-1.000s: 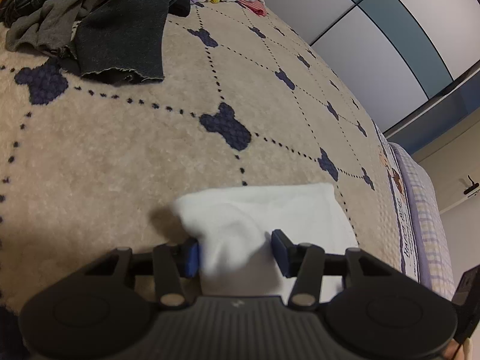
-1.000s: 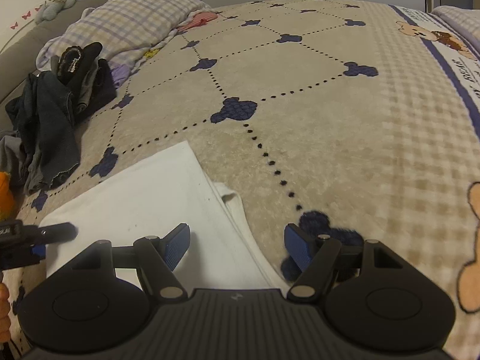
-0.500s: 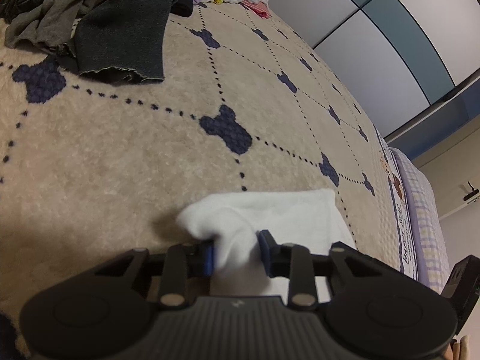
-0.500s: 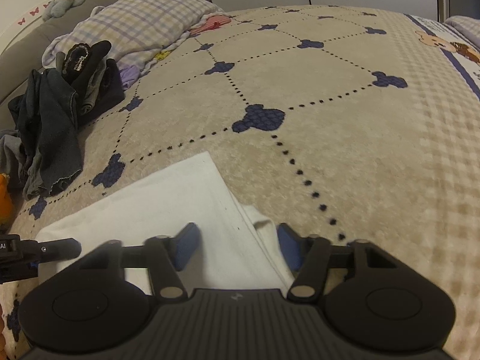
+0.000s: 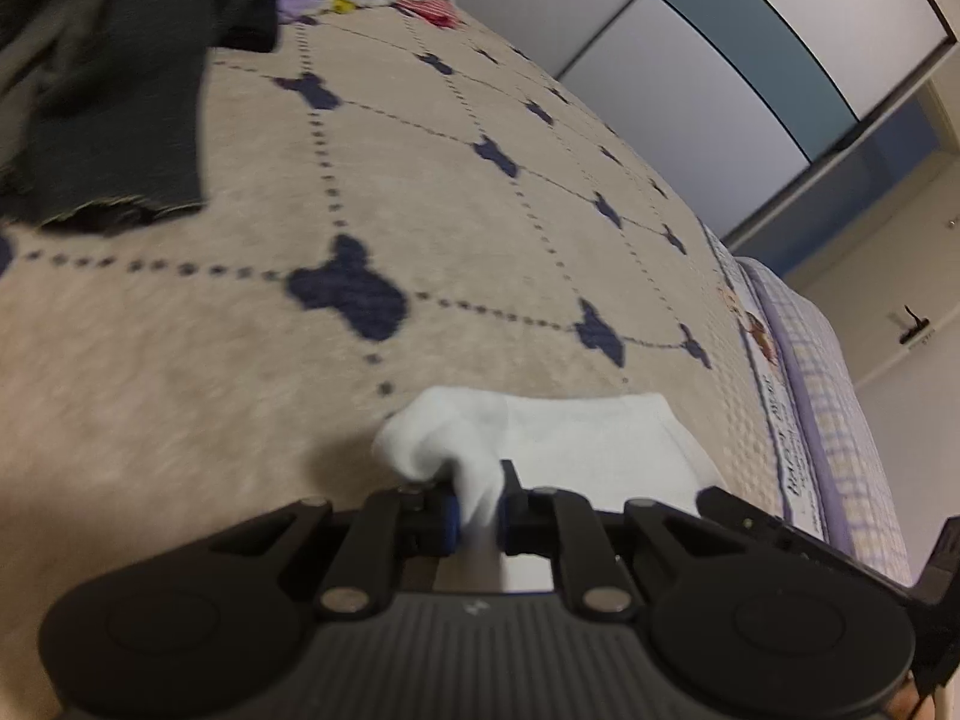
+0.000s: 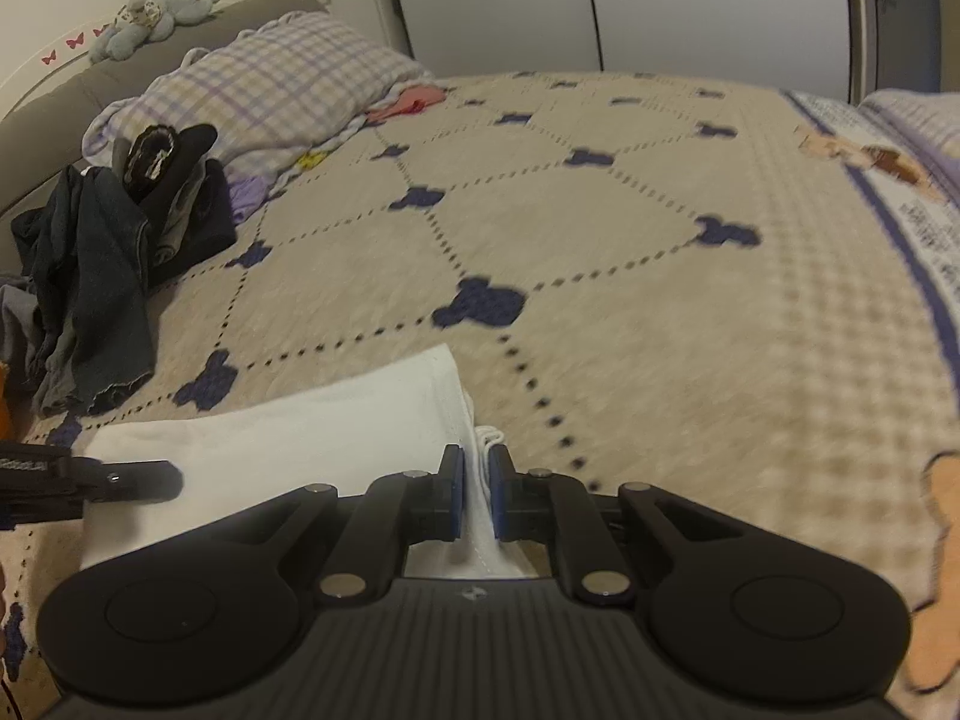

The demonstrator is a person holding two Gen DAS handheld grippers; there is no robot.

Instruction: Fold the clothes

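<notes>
A folded white garment [image 6: 312,438] lies on the beige bedspread [image 6: 630,312] near the bed's front edge. My right gripper [image 6: 477,480] is shut on its right edge, with white cloth pinched between the blue pads. In the left wrist view the same white garment [image 5: 588,438] bunches up at its left corner, where my left gripper [image 5: 480,501] is shut on it. The left gripper's black finger [image 6: 120,480] shows at the garment's left side in the right wrist view.
A heap of dark clothes [image 6: 102,276] lies at the back left, also seen as dark clothes [image 5: 114,90] in the left wrist view. A checked pillow [image 6: 270,90] sits behind it. A wardrobe [image 6: 600,0] stands beyond the bed.
Both grippers went from open to shut on the white garment's two edges. The left corner now bunches upward between the pads.
</notes>
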